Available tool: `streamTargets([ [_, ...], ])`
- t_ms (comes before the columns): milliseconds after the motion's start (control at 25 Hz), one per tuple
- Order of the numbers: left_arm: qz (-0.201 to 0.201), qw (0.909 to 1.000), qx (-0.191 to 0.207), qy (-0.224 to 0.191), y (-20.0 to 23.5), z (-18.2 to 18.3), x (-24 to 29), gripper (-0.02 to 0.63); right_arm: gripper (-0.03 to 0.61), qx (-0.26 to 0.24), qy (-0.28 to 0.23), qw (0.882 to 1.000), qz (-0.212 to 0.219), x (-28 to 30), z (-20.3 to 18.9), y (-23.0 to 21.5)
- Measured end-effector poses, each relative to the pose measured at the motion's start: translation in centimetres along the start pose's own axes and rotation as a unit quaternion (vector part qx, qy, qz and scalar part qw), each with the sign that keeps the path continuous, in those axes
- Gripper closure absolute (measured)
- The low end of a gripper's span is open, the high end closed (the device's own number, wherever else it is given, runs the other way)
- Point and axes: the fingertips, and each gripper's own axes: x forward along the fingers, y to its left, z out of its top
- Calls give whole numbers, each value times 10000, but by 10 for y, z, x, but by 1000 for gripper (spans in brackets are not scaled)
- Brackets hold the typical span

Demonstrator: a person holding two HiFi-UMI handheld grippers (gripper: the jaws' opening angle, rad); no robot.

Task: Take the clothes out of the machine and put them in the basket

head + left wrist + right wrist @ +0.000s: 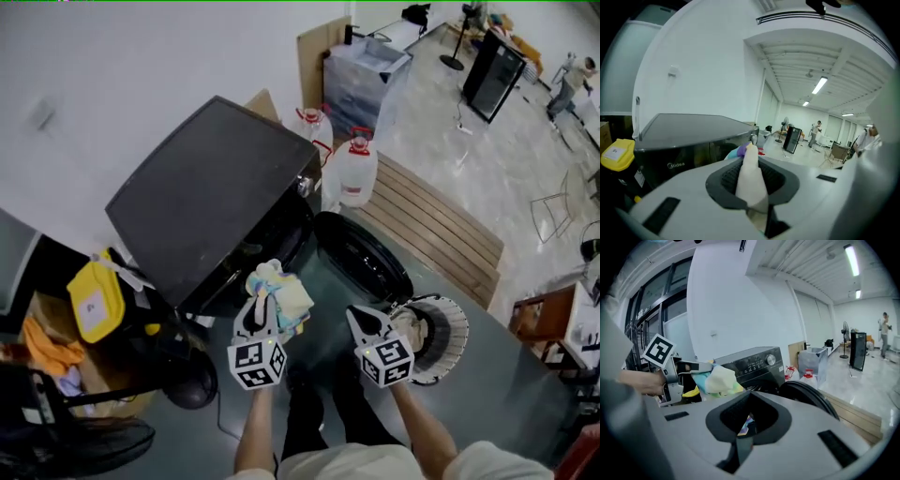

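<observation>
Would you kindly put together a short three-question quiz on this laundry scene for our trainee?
1. True or false: the door of the washing machine is shut.
2. What do the jaws of the left gripper hold? A) a pastel cloth bundle B) a bottle C) nothing
3. Fill in: the white basket stands on the person's ___ side.
Key: 1 false, it hangs open; 2 A; 3 right.
</observation>
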Motion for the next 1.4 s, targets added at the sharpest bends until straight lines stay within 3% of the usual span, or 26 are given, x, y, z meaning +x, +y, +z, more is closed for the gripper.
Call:
streamTargets([
  [320,-140,9990,172,-394,-29,77,-29,543,557,-190,-345,9980,-497,-42,66,-22],
  [880,-448,9927,516,-991,-76,173,-74,543,557,-744,-1273,9874,-572,-98,186,1],
  [1200,-889,9894,618,-972,-108,171,-70,543,557,-836,-1498,9807,-939,-123,198,-12],
  [1400,-1330,9839,758,-918,-159,170,-94,543,557,-753,-1578,9761,-1292,-177,191,-15],
])
